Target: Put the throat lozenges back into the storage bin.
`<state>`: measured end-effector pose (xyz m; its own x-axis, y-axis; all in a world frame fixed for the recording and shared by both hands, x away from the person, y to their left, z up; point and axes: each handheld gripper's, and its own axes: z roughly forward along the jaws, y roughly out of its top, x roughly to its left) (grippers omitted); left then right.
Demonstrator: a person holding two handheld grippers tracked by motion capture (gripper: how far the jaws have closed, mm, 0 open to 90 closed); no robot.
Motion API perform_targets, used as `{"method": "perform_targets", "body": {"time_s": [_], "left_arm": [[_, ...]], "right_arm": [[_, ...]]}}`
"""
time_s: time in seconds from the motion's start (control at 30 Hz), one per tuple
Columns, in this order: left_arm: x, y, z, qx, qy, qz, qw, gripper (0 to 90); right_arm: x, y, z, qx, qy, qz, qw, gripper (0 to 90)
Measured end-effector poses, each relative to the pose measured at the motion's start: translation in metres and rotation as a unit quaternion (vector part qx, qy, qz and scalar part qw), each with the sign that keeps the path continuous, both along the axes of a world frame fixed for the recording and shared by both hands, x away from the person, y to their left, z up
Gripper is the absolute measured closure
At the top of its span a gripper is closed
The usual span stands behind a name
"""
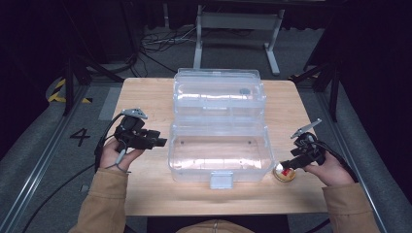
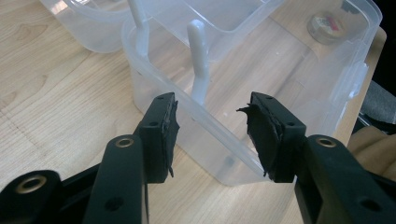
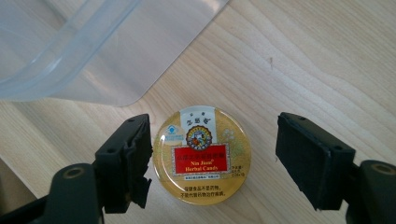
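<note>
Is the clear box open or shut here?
Open. The box has its lid swung back flat on the table behind it, and the latch at the front hangs free.

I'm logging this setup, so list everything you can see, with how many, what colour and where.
Storage box: one, clear plastic, open, middle of the table, lid folded back on the far side.
Candy tin: one, round, gold with a red label, on the table by the box's near right corner, between the right claw's jaws.
Table: one, light wood, centre of the high view.
Metal frame: one, grey, on the floor beyond the table.
Cables: several, dark, on the floor behind the table.
Left claw: one, black, open, left of the box.
Right claw: one, black, open around the tin.
Sleeves: two, tan, at the near edge.
</note>
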<state>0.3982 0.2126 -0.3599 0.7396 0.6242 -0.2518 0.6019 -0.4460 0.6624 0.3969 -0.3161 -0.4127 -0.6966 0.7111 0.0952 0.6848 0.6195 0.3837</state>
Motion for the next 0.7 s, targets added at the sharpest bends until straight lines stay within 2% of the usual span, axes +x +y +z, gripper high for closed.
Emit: {"method": "perform_targets", "body": {"time_s": [0.53,0.7], "left_arm": [[0.002,0.0,-0.003,0.0,0.005,-0.001,1.0,52.4],[0.002,-0.001,-0.003,0.001,0.005,-0.003,1.0,52.4]], "right_arm": [[0.0,0.006,-0.011,-0.011,0.046,0.02,0.9987,22.8],[-0.001,0.007,-0.013,-0.015,0.049,0.022,0.9984,20.5]]}}
